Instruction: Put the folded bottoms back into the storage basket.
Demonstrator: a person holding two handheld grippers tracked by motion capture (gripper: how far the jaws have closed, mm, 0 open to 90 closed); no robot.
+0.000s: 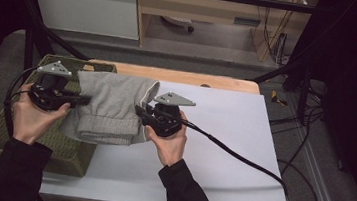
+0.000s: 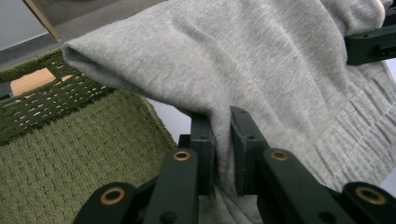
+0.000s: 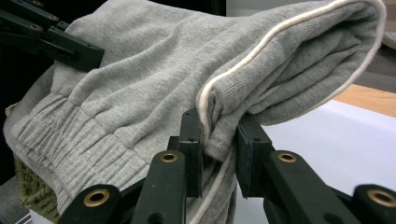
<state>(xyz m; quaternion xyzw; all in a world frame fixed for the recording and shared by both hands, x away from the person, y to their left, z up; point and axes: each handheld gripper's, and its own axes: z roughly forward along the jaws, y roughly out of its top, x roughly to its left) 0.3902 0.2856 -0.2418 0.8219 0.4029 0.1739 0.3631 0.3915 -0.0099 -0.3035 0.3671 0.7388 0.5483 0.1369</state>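
Both sides had it: the left hand-held gripper and right hand-held gripper each pinched the folded grey garment, held over the green woven basket and the white surface. No label or writing was readable.

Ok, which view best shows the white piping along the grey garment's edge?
The right gripper view: the white piping runs along the folded grey garment down to the right hand-held gripper. The high view shows it as a thin line; in the left gripper view I can't make it out.
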